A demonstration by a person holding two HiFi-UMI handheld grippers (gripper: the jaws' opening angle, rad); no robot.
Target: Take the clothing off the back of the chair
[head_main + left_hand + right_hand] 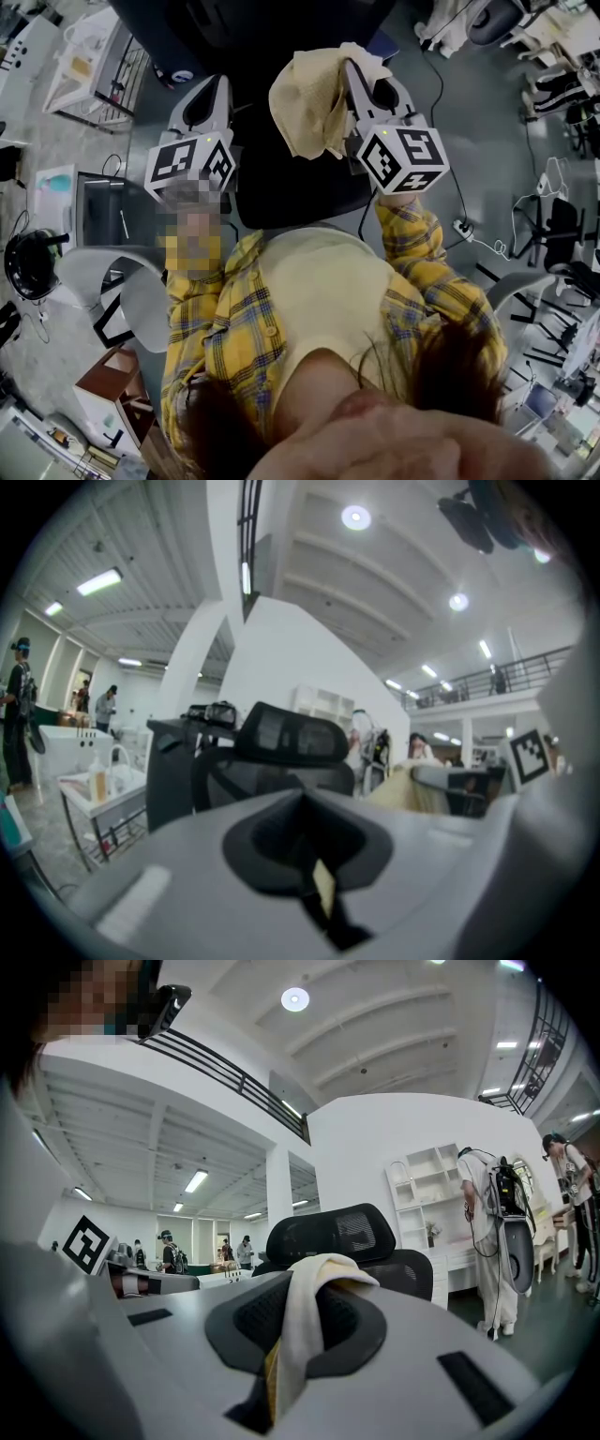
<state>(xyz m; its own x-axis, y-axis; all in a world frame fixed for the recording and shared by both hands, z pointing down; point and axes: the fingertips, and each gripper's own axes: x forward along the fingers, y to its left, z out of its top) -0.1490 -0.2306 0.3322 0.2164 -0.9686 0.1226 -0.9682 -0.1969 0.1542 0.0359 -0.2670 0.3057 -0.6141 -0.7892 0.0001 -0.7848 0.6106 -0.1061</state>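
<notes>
Grips the cloth (314,94) in the clamped right gripper (354,73) — draped toward nine o'clock, chair (347,1232) at twelve; left gripper (214,89) closed.

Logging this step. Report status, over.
Right claw shut on cloth. Left claw shut, empty. Cloth hangs clear of chair. Nothing in the way.

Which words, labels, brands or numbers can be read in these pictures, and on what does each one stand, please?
None can be read.
The left gripper and right gripper each carry a marker cube bearing only black-and-white square patterns, no letters.
The clothing and chair show no print.
</notes>
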